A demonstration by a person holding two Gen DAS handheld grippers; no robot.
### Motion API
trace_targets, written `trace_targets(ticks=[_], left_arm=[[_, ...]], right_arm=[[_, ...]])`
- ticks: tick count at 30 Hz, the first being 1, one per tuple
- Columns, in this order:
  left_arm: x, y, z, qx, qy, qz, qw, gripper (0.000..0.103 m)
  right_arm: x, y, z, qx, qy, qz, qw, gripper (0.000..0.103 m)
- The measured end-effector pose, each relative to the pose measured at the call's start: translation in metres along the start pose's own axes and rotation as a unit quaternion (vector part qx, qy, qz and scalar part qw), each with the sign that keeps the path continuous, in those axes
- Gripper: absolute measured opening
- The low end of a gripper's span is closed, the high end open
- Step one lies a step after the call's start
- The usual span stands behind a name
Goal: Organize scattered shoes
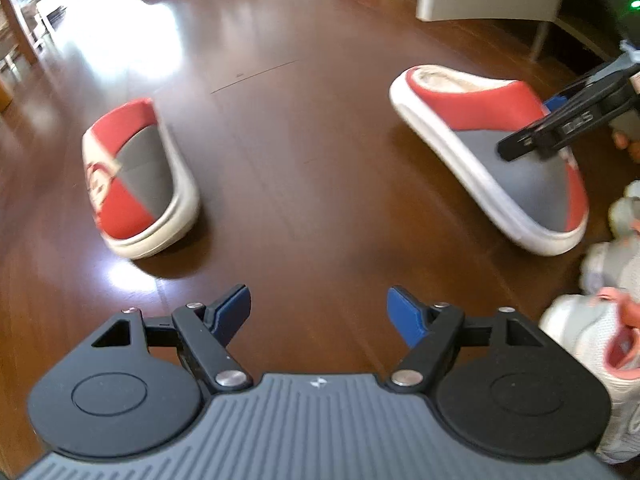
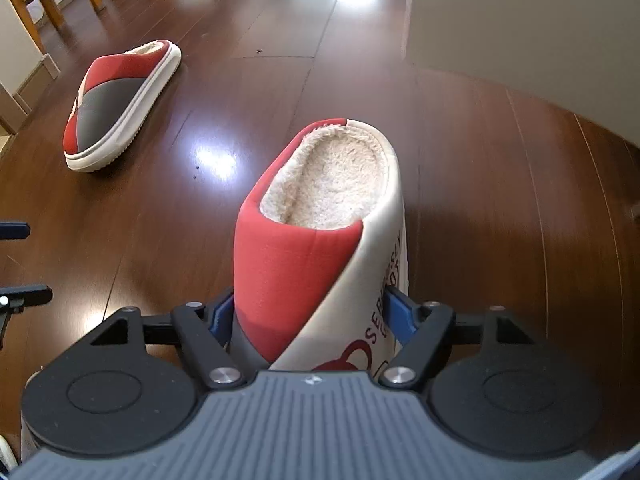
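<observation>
Right claw (image 2: 308, 320): blue pads set on both sides of the near slipper (image 2: 320, 216), toe end; jaws look closed on it. The slipper sits in the lower centre of the right wrist view, on the wooden floor (image 2: 500, 160). Second slipper (image 2: 116, 104) lies upper left, well apart. Left claw (image 1: 319, 316) about half open, holding nothing.

Step judged: carry the gripped slipper beside its mate, heels aligned, keeping the squeeze firm since the upper is soft.

Red print reads "SER…"; rest unreadable.
</observation>
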State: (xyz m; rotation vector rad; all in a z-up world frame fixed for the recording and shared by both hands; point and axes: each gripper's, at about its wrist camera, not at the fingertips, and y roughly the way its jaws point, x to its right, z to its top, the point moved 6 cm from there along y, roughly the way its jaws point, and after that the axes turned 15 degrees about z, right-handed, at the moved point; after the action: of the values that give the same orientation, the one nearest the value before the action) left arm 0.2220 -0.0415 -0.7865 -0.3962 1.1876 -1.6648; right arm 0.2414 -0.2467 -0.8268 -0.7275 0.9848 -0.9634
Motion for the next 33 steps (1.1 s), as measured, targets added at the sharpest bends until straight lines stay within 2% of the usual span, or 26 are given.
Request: trace_targets(ticks=[2, 3, 6, 9, 10, 12, 14, 16, 20, 22, 24, 28, 31, 33], left_arm=[[0.011, -0.007, 0.001, 0.009, 0.012, 0.001, 0.9999, 0.077], [0.012, -0.008, 0.001, 0.011, 0.015, 0.005, 0.9998, 0.078], [0.009, -0.008, -0.002, 0.006, 0.01, 0.019, 0.9998, 0.078], [-0.005, 0.0, -0.006, -0.006, -0.011, 0.036, 0.9993, 0.079], [-0.01, 0.002, -0.007, -0.008, -0.017, 0.043, 0.9989, 0.079], [-0.037, 0.013, -0.011, -0.016, -0.052, 0.077, 0.9956, 0.079], [-0.055, 0.021, -0.012, -0.025, -0.076, 0.095, 0.9922, 0.08], [-0.08, 0.034, -0.012, -0.032, -0.108, 0.115, 0.987, 0.084], [-0.124, 0.063, 0.002, -0.032, -0.158, 0.14, 0.977, 0.087], [-0.134, 0.075, 0.017, -0.026, -0.16, 0.144, 0.9761, 0.093], [-0.144, 0.093, 0.041, -0.02, -0.158, 0.152, 0.9755, 0.094], [-0.154, 0.128, 0.077, -0.039, -0.144, 0.154, 0.9769, 0.094], [-0.166, 0.15, 0.1, -0.048, -0.148, 0.162, 0.9743, 0.1], [-0.175, 0.171, 0.114, -0.062, -0.17, 0.152, 0.9717, 0.102]], right_arm=[[0.002, 0.009, -0.008, -0.003, 0.0, -0.008, 1.0, 0.082], [0.003, 0.014, -0.01, -0.009, -0.002, -0.01, 1.0, 0.091], [0.003, 0.012, -0.011, 0.003, 0.004, -0.021, 1.0, 0.092], [-0.006, -0.015, -0.009, 0.056, 0.017, -0.019, 0.998, 0.093], [-0.013, -0.031, -0.009, 0.085, 0.021, -0.017, 0.996, 0.094], [-0.026, -0.062, -0.016, 0.138, 0.024, 0.004, 0.99, 0.102], [-0.04, -0.083, -0.026, 0.176, 0.021, 0.025, 0.984, 0.102], [-0.052, -0.094, -0.038, 0.196, 0.014, 0.027, 0.98, 0.102], [-0.049, -0.082, -0.043, 0.179, 0.041, 0.032, 0.982, 0.102], [-0.043, -0.072, -0.037, 0.175, 0.062, 0.036, 0.982, 0.102], [-0.035, -0.066, -0.03, 0.181, 0.082, 0.034, 0.979, 0.102], [-0.027, -0.061, -0.027, 0.192, 0.109, 0.04, 0.975, 0.102], [-0.021, -0.059, -0.028, 0.195, 0.125, 0.045, 0.972, 0.102], [-0.018, -0.056, -0.028, 0.194, 0.133, 0.049, 0.971, 0.102]])
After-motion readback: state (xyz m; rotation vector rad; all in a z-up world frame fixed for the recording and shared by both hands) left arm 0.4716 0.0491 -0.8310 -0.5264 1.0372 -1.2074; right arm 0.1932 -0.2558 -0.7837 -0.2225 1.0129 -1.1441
